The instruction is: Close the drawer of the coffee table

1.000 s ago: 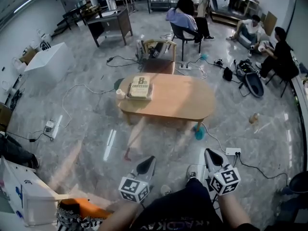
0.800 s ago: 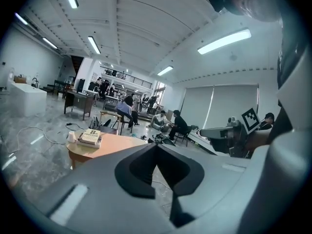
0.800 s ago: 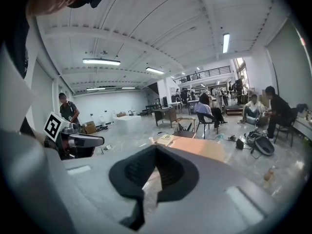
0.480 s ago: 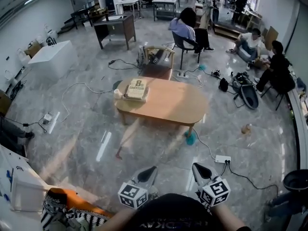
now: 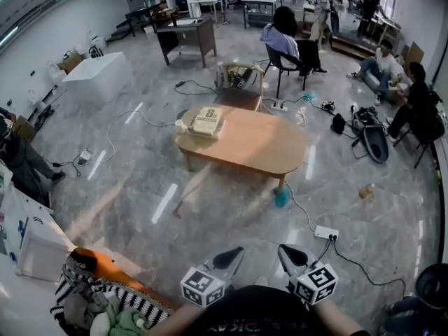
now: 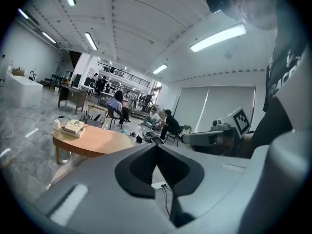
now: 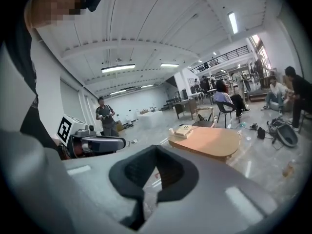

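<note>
Grey marble floor (image 5: 133,187) all around, cables trailing across. Oval wooden coffee table worktop (image 5: 262,145) mid-floor, straight ahead in head view. Drawer too small to make out, open or closed unclear. Wooden chair (image 5: 238,82) just behind the worktop's far edge. Left tool (image 5: 235,254) and right tool (image 5: 285,250) low in frame, side by side, pointing toward the worktop, well apart from it; both clenched on nothing, jaws together. Stacked books (image 5: 207,121) on the worktop's left end. White power strip (image 5: 326,233) on floor near the right tool. Teal object (image 5: 281,198) on floor by the worktop's near right leg. White cup (image 5: 180,126) just beside the books at the rim
</note>
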A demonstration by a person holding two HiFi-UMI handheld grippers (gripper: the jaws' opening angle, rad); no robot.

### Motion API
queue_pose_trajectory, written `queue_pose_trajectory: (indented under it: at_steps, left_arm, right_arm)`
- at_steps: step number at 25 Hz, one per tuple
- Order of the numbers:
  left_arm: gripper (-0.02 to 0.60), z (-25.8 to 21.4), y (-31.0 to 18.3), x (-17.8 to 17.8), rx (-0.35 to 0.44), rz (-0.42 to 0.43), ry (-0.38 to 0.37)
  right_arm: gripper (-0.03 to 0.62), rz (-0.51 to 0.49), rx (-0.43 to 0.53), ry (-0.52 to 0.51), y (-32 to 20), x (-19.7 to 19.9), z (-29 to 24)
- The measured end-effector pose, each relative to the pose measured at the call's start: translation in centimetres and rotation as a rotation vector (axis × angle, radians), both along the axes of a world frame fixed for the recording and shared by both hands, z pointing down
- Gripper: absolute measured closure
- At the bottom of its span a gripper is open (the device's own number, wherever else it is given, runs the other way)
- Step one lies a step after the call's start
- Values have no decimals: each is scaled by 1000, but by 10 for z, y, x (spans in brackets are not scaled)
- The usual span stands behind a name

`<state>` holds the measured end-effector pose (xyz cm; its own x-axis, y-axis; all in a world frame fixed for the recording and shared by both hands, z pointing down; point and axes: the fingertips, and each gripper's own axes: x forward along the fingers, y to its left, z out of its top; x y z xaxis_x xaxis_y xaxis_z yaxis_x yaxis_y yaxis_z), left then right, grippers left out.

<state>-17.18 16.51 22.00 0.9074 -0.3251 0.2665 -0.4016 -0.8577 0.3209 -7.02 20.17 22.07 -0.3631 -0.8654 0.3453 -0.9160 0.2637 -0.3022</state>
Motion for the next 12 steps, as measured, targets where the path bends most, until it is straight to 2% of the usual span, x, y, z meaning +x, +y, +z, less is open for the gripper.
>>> queue_pose_trajectory:
  at_steps: [4, 7, 12]
  left_arm:
    - [577, 16, 29, 13, -97, -1, 5]
    - [577, 23, 39, 20, -141, -23, 1]
    - [577, 13, 48, 35, -134, 2, 5]
  right_arm:
    - [594, -80, -19, -2, 18, 0, 11]
    - [593, -122, -31, -3, 25, 3, 18]
    - [594, -139, -28, -23, 34, 7, 14]
